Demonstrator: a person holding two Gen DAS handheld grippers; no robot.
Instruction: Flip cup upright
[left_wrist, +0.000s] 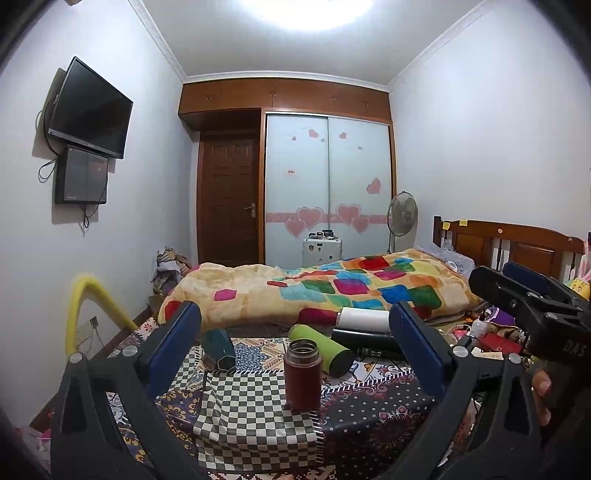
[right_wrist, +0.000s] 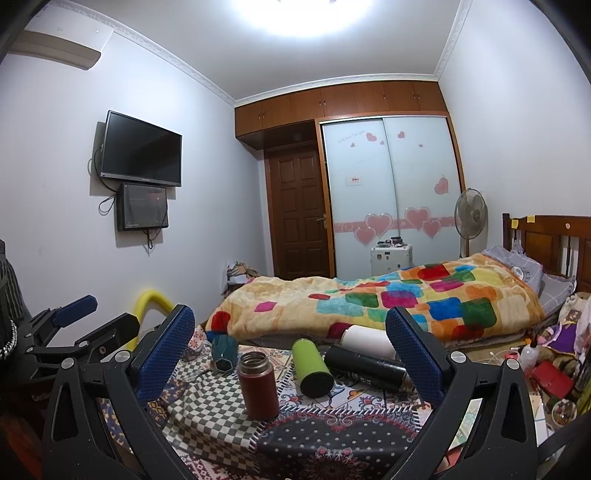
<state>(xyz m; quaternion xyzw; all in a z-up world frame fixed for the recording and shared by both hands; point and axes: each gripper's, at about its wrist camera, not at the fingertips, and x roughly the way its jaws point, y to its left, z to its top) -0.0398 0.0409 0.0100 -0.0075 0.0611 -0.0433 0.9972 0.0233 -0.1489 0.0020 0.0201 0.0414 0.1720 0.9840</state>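
Observation:
A dark red steel cup (left_wrist: 302, 374) stands upright with its mouth open on the patterned cloth (left_wrist: 255, 424); it also shows in the right wrist view (right_wrist: 257, 384). My left gripper (left_wrist: 295, 332) is open and empty, its blue pads on either side of the cup and nearer the camera. My right gripper (right_wrist: 290, 334) is open and empty, above the cloth. The right gripper also shows at the right edge of the left wrist view (left_wrist: 524, 291), and the left gripper at the left edge of the right wrist view (right_wrist: 85, 314).
Behind the red cup lie a green bottle (left_wrist: 319, 349), a black bottle (left_wrist: 364, 341) and a white one (left_wrist: 364, 320). A dark teal faceted cup (left_wrist: 219, 349) sits at the left. A bed with a colourful blanket (left_wrist: 332, 288) is behind. Clutter (right_wrist: 546, 369) lies at the right.

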